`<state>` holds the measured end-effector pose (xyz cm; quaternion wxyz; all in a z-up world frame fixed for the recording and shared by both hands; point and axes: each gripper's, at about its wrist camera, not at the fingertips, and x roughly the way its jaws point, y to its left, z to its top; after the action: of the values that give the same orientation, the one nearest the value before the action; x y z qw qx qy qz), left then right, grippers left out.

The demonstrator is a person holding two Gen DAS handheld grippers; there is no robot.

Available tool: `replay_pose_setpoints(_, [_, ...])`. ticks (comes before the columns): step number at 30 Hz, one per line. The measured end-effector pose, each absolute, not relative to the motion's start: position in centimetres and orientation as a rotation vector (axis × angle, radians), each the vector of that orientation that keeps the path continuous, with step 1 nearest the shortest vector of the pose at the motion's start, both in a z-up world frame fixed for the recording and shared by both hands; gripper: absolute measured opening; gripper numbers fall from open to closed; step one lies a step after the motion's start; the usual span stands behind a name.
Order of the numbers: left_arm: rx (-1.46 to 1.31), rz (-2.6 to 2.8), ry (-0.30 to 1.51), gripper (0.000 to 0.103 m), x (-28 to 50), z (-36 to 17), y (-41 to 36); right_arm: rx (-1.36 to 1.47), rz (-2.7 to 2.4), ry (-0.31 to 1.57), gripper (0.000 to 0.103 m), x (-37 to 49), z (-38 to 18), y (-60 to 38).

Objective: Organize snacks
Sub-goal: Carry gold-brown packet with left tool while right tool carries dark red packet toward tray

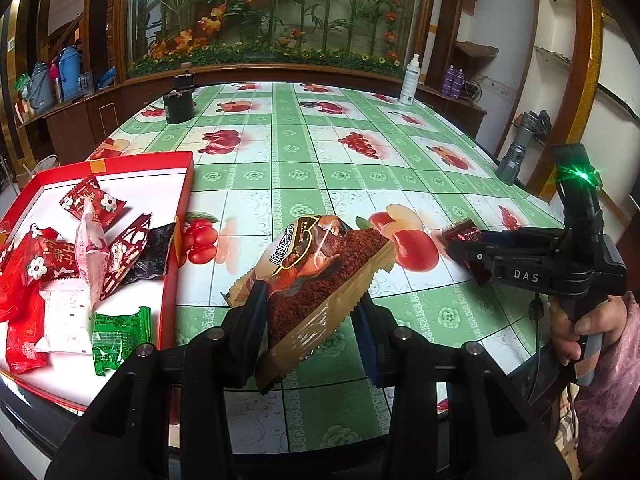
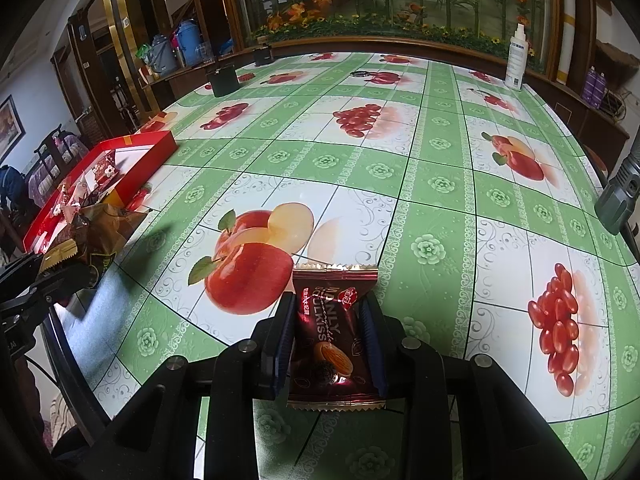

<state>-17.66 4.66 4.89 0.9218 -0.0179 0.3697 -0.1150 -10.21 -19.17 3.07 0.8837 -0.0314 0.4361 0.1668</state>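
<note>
My left gripper (image 1: pixel 310 300) is shut on a brown and gold snack pack (image 1: pixel 316 276), held just right of the red box (image 1: pixel 182 216). The box holds several wrapped snacks (image 1: pixel 92 256) in red, white, black and green. My right gripper (image 2: pixel 330 312) is shut on a dark red chocolate packet (image 2: pixel 334 336) above the table. In the left wrist view the right gripper (image 1: pixel 460 240) is at the right with the red packet (image 1: pixel 460 234) in its tips. In the right wrist view the left gripper (image 2: pixel 60 268) holds the brown pack (image 2: pixel 100 228) beside the red box (image 2: pixel 140 148).
The table (image 2: pixel 400 168) has a green cloth with fruit prints. A black canister (image 1: pixel 179 106) and a white spray bottle (image 1: pixel 410 80) stand at the far edge. A grey flashlight (image 1: pixel 518 152) stands at the right edge. Shelves and a flower mural lie behind.
</note>
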Motion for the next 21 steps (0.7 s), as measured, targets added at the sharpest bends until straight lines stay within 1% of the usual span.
replay_pose_setpoints(21, [-0.035, -0.232, 0.758, 0.039, -17.73, 5.35, 4.64, -0.014, 0.376, 0.909, 0.034, -10.18, 3.09, -19.69])
